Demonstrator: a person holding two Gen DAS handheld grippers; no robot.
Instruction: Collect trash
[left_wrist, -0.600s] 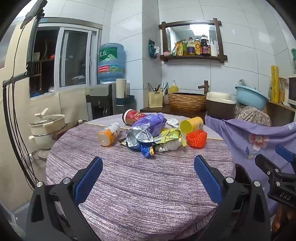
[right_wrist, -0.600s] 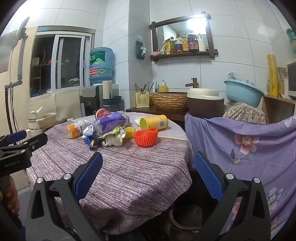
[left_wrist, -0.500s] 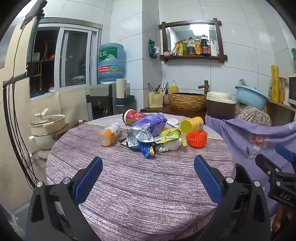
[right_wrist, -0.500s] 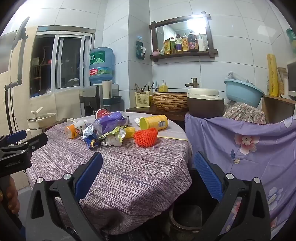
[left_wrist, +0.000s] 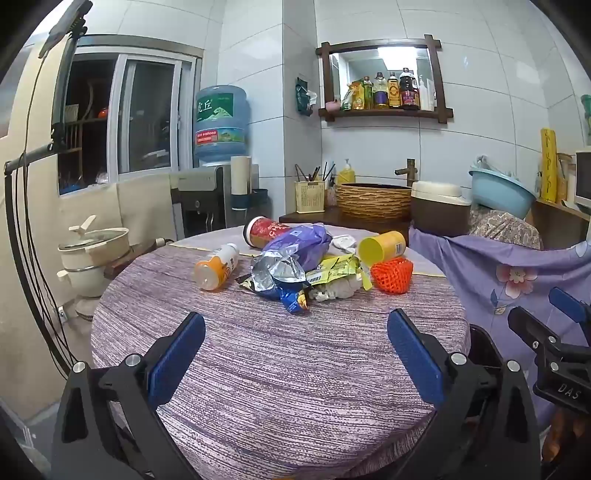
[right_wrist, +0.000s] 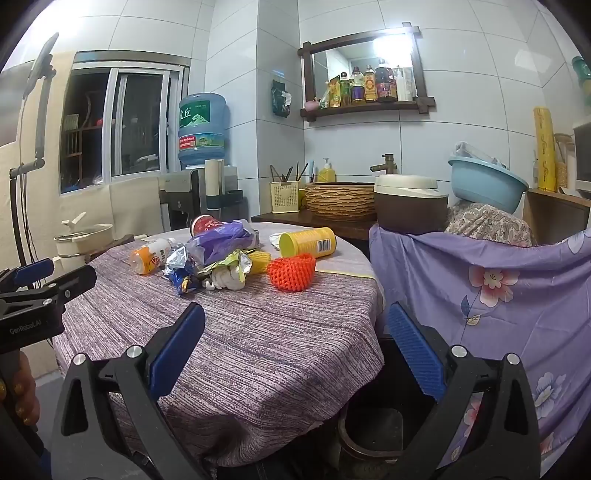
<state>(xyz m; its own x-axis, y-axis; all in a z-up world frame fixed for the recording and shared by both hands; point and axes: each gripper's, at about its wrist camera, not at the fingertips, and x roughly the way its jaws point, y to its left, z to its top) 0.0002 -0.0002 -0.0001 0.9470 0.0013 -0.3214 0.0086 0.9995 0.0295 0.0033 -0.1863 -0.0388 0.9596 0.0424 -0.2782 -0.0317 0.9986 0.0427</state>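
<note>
Tools, two, blue-padded, both spread wide and empty. Left tool (left_wrist: 295, 338) hangs over the near edge of the table (left_wrist: 280, 369); right tool (right_wrist: 295, 332) hangs at the table's near right edge, partly over a dark bin (right_wrist: 373, 432) on the floor below. In the right view the left tool shows at the left border with part of a hand (right_wrist: 18, 387) under it.

Table: round, purple woven cloth, near half bare. Trash lies in one heap past its middle, well apart from both tools:
- blue wrapper (left_wrist: 293, 301), nearest item
- silver foil bag (left_wrist: 275, 271), touching the wrapper
- white crumpled wad (left_wrist: 338, 288), just right of the wrapper
- yellow-green packet (left_wrist: 334, 267), over the wad
- orange mesh sleeve (left_wrist: 391, 273), right end of the heap
- orange-capped bottle (left_wrist: 216, 267), on its side, left end, a little apart
- purple bag (left_wrist: 301, 245), behind the foil bag
- yellow can (left_wrist: 382, 245), on its side, behind the sleeve
- red cup (left_wrist: 262, 230), on its side, farthest
- white paper scrap (left_wrist: 343, 242), between purple bag and can

Right of table: floral purple cloth (right_wrist: 480, 280), draped.

Far: woven basin (left_wrist: 373, 201), brown pot (left_wrist: 437, 210), blue bowl (left_wrist: 500, 192), water jug (left_wrist: 219, 123), wall shelf (left_wrist: 384, 110) with bottles.
</note>
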